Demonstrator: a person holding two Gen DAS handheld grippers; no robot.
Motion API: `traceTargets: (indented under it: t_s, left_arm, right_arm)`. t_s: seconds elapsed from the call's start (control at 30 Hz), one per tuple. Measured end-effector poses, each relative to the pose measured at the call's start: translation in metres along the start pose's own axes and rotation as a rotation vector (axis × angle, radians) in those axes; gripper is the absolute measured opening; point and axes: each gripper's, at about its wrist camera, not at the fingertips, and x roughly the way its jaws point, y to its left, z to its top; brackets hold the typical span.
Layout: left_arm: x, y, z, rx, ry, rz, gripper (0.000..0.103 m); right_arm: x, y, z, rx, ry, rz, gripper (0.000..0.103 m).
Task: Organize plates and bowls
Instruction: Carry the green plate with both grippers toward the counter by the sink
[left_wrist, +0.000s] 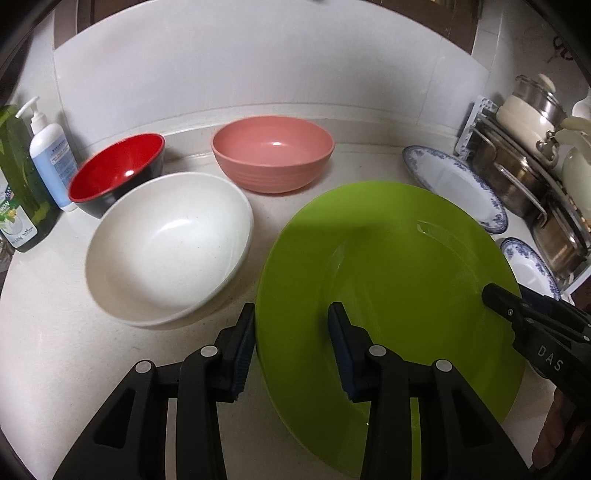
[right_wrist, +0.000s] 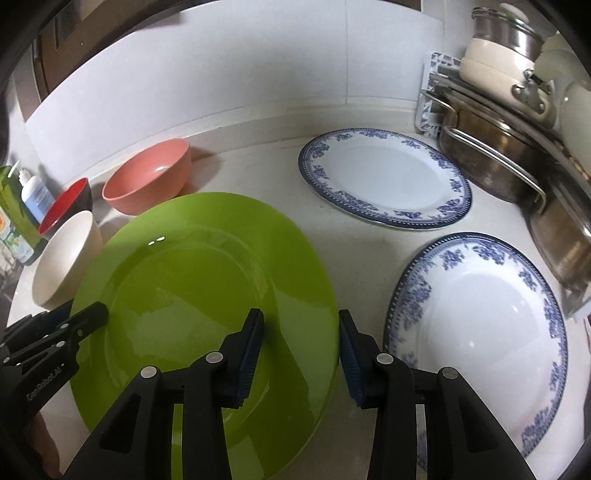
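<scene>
Green plate (left_wrist: 388, 266) between both grippers' fingers (left_wrist: 243, 343)

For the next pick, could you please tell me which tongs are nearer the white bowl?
Left. The left tongs straddle the green plate's rim beside the white bowl; the right tongs straddle its far rim.

The right claw (left_wrist: 496, 295), seen from the left wrist, carries the white letters "DAS" on its black body. The left claw (right_wrist: 99, 312), seen from the right wrist, reads probably "GenRobot.AI". The labels on the bottles (left_wrist: 51, 162) at far left are too blurred.
</scene>
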Motion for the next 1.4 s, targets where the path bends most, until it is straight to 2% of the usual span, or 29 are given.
traceTargets:
  t_s: [0.37, 0.77, 1.1, 1.4]
  left_arm:
    - [-0.06, 0.014, -0.01, -0.018, -0.084, 0.004, 0.038]
    - [-0.119, 0.066, -0.041, -0.101, -0.159, 0.067, 0.038]
    - [-0.151, 0.123, -0.072, -0.179, -0.163, 0.15, 0.038]
    - [-0.157, 0.177, -0.097, -0.243, -0.115, 0.22, 0.038]
  right_arm:
    - [-0.057, 0.016, -0.01, 0.011, -0.039, -0.003, 0.041]
    - [-0.1, 0.068, -0.026, -0.059, -0.089, 0.055, 0.041]
    - [-0.111, 0.128, -0.045, -0.138, -0.088, 0.135, 0.041]
    - [-0.105, 0.187, -0.065, -0.205, -0.056, 0.198, 0.041]
